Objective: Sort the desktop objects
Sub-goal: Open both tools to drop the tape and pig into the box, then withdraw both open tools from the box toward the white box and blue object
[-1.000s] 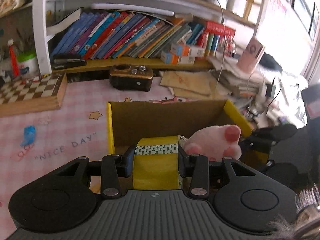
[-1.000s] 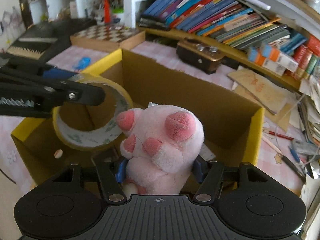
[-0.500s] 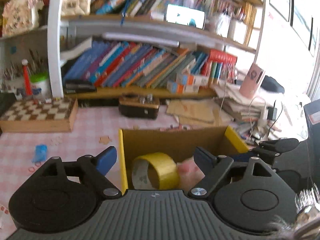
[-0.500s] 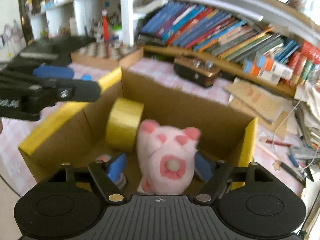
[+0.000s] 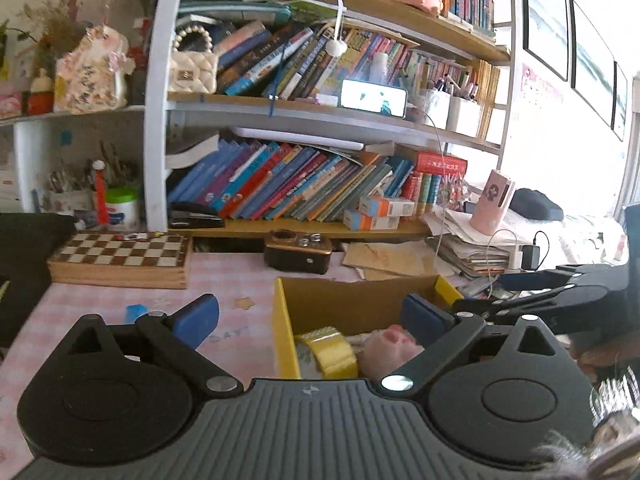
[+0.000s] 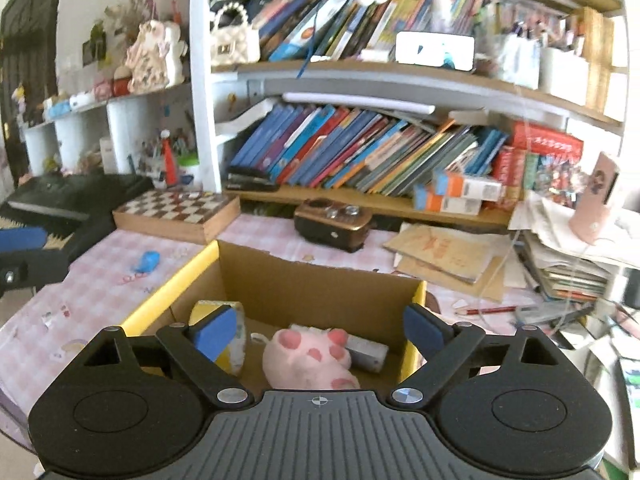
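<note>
A cardboard box with yellow edges (image 5: 352, 300) (image 6: 312, 284) sits on the pink checked desk. Inside it lie a yellow tape roll (image 5: 332, 352) (image 6: 240, 336) at the left and a pink plush toy (image 5: 394, 346) (image 6: 308, 360) beside it, with a small grey object (image 6: 368, 354) to the right of the toy. My left gripper (image 5: 312, 316) is open and empty, raised above the box's left edge. My right gripper (image 6: 320, 332) is open and empty, raised above the box. It also shows at the right of the left wrist view (image 5: 560, 292).
A wooden chessboard box (image 5: 120, 256) (image 6: 180, 212) stands at the back left. A brown radio (image 5: 298, 252) (image 6: 332, 220) sits behind the box. Papers and books (image 6: 460, 252) are piled at the right. A blue item (image 6: 146, 260) lies on the desk. Bookshelves line the back.
Both grippers opened and let go: the tape roll and the plush toy dropped into the box. Both grippers then rose and drew back from the box.
</note>
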A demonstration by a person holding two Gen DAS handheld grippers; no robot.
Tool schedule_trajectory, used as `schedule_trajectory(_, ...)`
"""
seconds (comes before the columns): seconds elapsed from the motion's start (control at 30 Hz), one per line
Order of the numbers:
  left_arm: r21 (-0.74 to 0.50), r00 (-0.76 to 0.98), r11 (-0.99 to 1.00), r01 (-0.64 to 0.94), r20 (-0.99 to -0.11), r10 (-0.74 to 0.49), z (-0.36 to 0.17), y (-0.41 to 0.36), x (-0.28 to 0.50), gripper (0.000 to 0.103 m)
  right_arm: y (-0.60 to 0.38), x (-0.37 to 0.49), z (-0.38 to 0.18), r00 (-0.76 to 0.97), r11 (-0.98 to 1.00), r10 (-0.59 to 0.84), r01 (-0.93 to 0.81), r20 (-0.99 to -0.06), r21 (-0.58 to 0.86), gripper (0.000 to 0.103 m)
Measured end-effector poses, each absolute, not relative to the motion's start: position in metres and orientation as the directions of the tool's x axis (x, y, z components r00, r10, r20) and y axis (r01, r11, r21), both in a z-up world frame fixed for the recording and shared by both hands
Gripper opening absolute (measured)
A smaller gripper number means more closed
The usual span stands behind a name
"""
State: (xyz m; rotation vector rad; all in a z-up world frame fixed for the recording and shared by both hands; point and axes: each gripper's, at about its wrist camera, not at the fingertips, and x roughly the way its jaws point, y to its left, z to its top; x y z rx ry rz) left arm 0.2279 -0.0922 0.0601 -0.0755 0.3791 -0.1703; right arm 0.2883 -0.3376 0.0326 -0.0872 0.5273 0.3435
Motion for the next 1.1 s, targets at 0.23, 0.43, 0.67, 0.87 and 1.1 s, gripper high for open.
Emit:
schedule_trajectory(0.23,-0.112,0.922,0.989,0.092,-0.367,-0.127,0.052,-0.066,0.19,0.103,-0.344,0.247,0.033,0.852,0.968,0.21,-0.249,-0.48,-0.018,0.094)
schedule_trajectory(0.43,-0.113,0.922,0.993,0.037,-0.38,-0.077,0.044,-0.04,0.162,0.103,-0.336,0.21,0.025,0.861,0.98,0.141,-0.191,-0.489,-0.054,0.094)
schedule_trajectory(0.67,-0.1,0.922,0.995,-0.01,-0.386,-0.029,0.033,-0.022,0.136,0.103,-0.312,0.169,0.004,0.847,0.985,0.076,-0.145,-0.527,-0.091,0.094)
schedule_trajectory(0.87,-0.12,0.915,0.993,-0.021,-0.403,-0.029,0.024,-0.008,0.112,0.103,-0.285,0.137,-0.01,0.822,0.987,0.094,-0.151,-0.561,-0.056,0.094)
schedule_trajectory(1.1,-0.147,0.874,0.989,-0.015,-0.482,-0.058,0.001,-0.003,0.085,0.103,-0.264,0.113,-0.021,0.761,0.987,0.155,-0.149,-0.63,0.064,0.099)
